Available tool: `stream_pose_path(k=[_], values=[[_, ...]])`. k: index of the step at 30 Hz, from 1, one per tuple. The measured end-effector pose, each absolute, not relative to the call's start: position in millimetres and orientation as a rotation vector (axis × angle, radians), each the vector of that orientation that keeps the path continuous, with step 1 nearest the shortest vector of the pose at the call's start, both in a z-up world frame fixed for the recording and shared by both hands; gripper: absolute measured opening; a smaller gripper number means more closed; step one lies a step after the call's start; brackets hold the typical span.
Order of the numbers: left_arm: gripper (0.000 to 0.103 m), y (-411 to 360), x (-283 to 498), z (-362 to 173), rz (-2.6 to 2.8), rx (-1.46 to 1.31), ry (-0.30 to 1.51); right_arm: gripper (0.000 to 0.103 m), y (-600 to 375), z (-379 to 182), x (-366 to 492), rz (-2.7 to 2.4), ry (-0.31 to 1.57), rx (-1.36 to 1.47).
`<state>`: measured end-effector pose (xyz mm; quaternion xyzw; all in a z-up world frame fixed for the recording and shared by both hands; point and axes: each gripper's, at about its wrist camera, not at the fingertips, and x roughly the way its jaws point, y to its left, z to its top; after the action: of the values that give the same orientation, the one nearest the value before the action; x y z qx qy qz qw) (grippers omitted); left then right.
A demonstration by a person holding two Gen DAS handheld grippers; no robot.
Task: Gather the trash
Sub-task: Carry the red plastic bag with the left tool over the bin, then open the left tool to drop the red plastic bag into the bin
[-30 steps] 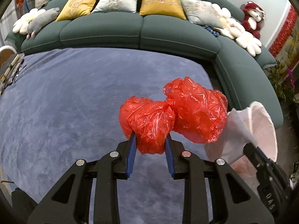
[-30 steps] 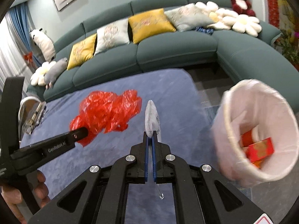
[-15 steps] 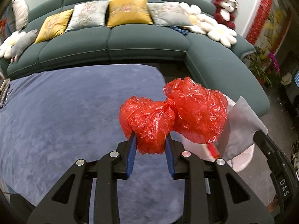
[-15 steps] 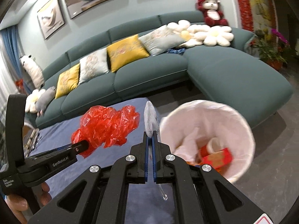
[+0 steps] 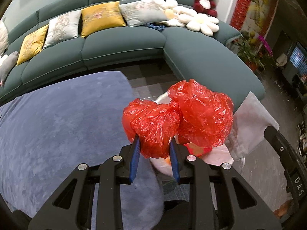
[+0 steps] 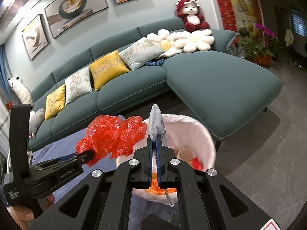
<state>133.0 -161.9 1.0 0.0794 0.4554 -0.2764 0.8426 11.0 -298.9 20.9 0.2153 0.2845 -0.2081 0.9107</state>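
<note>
My left gripper (image 5: 154, 143) is shut on a crumpled red plastic bag (image 5: 178, 118), held above the near rim of a white-lined trash bin (image 5: 220, 153). In the right wrist view the red bag (image 6: 113, 136) hangs left of the bin (image 6: 193, 130). My right gripper (image 6: 154, 140) is shut on a flat grey-white pouch (image 6: 156, 122), held on edge over the bin's near rim; the pouch (image 5: 251, 126) also shows in the left wrist view. The bin holds a red packet (image 6: 196, 163) and a round beige lid (image 6: 185, 153).
A teal sectional sofa (image 6: 211, 72) with cushions (image 6: 107, 69), flower pillows and a red teddy (image 6: 191, 15) curves behind and right of the bin. A blue-grey rug (image 5: 57, 124) lies to the left. Potted plants (image 6: 259, 48) stand at the far right on a grey floor.
Both grippers have swung right, from over the rug to over the bin. The bin now sits directly under and behind the red bag and the pouch. Both grips are unchanged.
</note>
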Motion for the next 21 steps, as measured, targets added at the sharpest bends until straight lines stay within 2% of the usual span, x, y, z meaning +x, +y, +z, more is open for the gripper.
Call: stream_pose_path(k=[21], values=[[0.03,-213.5,135.7,-27.3,-0.599,0.212,1.028,0.004,-337.2,9.3,3.3,-0.489,0.595,0.486]])
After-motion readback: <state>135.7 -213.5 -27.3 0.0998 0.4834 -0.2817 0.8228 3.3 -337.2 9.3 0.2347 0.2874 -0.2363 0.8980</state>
